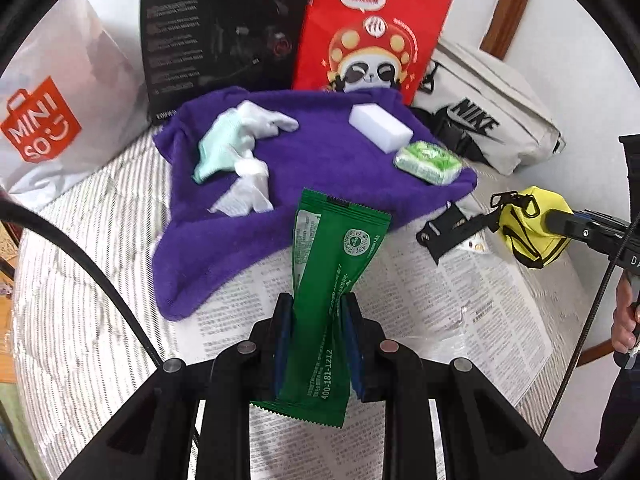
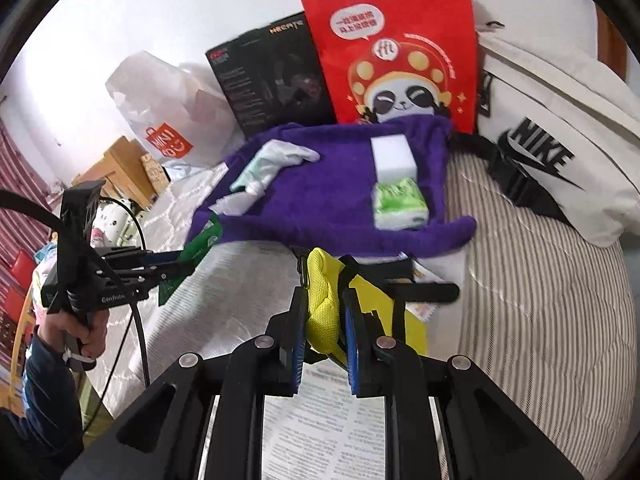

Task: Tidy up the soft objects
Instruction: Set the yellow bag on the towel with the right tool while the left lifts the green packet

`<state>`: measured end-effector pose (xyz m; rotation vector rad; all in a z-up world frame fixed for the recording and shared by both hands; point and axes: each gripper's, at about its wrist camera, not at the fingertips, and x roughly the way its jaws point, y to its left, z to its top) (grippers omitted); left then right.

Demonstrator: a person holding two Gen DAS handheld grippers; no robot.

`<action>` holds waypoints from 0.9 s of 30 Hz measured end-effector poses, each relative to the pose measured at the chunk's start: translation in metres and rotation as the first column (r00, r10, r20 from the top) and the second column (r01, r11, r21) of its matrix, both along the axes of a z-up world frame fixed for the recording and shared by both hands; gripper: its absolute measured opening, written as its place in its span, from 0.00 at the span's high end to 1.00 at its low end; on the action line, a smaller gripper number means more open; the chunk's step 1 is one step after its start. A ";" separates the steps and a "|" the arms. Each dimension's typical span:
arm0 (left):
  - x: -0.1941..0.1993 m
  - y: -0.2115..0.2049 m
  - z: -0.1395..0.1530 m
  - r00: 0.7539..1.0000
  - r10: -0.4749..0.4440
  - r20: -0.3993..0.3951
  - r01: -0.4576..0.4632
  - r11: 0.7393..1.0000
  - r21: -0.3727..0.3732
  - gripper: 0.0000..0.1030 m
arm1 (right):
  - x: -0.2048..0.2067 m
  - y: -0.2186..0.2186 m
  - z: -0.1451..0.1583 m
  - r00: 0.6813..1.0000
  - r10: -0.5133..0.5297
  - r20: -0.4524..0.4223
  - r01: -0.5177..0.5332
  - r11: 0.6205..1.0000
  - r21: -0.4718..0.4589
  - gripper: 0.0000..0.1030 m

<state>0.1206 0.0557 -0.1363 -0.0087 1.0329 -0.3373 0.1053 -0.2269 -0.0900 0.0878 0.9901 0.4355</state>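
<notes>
My left gripper (image 1: 318, 300) is shut on a green packet (image 1: 332, 280) and holds it over the newspaper (image 1: 460, 300), just short of the purple towel (image 1: 320, 184). On the towel lie a white and mint glove (image 1: 236, 140), a white sponge block (image 1: 380, 122) and a green tissue pack (image 1: 428, 162). My right gripper (image 2: 322, 294) is shut on a yellow mesh pouch (image 2: 322, 300) with black straps, just in front of the towel (image 2: 332, 200). The left gripper with the green packet (image 2: 200, 246) shows at the left of the right wrist view.
A red panda bag (image 1: 372, 28), a black box (image 1: 220, 36) and a Miniso bag (image 1: 52, 116) stand behind the towel. A white Nike bag (image 1: 488, 116) lies at the right. All rest on a striped bed cover (image 2: 540, 300).
</notes>
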 end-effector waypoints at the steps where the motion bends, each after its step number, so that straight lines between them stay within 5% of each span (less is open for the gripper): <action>1: 0.001 0.001 0.002 1.000 0.001 0.001 -0.001 1.000 -0.005 0.77 | 0.002 0.003 0.002 1.000 0.005 0.007 -0.005 1.000 0.001 0.84; 13: 0.040 0.021 0.009 0.998 0.060 -0.001 -0.060 0.998 -0.013 0.77 | 0.054 0.031 0.033 0.994 0.040 0.100 -0.043 0.999 0.026 0.84; 27: 0.092 0.033 0.006 0.996 0.090 -0.016 -0.090 0.996 -0.005 0.77 | 0.157 0.054 -0.012 1.000 -0.013 0.028 0.008 0.987 0.158 0.84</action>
